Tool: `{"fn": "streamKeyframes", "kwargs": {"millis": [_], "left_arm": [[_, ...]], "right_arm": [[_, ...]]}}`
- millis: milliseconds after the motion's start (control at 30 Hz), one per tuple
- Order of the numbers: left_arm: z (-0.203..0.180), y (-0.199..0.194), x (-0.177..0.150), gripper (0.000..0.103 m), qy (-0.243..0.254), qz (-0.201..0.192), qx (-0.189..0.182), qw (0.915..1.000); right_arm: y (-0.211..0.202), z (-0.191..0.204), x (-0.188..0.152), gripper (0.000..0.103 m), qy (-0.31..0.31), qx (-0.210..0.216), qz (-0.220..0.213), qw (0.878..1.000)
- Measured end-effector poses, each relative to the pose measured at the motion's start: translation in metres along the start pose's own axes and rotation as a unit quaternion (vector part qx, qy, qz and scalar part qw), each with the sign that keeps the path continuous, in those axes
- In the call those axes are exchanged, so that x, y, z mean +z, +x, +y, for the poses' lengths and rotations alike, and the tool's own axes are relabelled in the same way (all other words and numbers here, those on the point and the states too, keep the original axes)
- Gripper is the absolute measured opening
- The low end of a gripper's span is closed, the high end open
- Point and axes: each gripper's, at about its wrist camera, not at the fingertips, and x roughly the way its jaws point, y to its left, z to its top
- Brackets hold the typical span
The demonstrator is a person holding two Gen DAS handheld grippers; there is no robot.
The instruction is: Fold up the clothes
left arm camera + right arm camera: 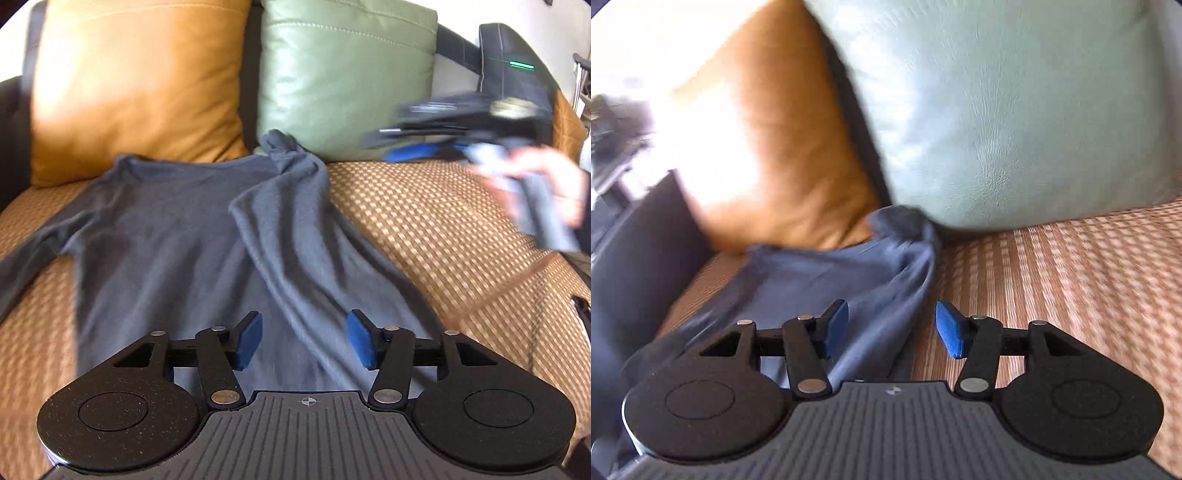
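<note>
A dark grey-blue long-sleeved shirt point(177, 236) lies spread on the sofa seat, its right side folded inward over the body, one sleeve stretching off to the left. My left gripper point(304, 341) is open and empty, hovering above the shirt's lower part. My right gripper point(892, 328) is open and empty above the shirt's folded right edge point(886, 280). In the left wrist view the right gripper point(406, 142) appears blurred at the upper right, held in a hand, above the seat and clear of the shirt.
A tan cushion point(136, 85) and a pale green cushion point(343, 74) lean on the sofa back behind the shirt. A woven orange mat point(443, 229) covers the seat. A dark armrest point(639, 251) stands at the left.
</note>
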Motion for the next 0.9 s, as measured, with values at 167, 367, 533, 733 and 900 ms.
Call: {"fn": "streamKeyframes", "kwargs": {"millis": [167,367,533,733,900], "left_arm": [[-0.017,-0.034,-0.045,0.067,-0.053,0.035,-0.011,0.9979],[-0.054,-0.048,-0.087,0.07,-0.074,0.058,-0.014,0.9955],[-0.079,-0.044,-0.104,0.074,-0.052,0.07,0.002,0.9962],[-0.088,-0.052,-0.111,0.075,-0.048,0.055,0.035,0.9967],[-0.083,-0.053,-0.113,0.029,-0.062,0.067,0.038,0.9951]], "right_arm": [[-0.113,0.028,-0.091,0.063,-0.016,0.032,-0.002,0.999],[-0.145,0.043,-0.191,0.062,0.034,0.044,0.062,0.997],[-0.147,0.045,-0.229,0.062,0.046,0.022,0.088,0.995],[-0.141,0.049,-0.258,0.062,0.077,0.058,0.122,0.988],[-0.13,0.054,-0.268,0.02,0.097,0.069,0.144,0.982]]}}
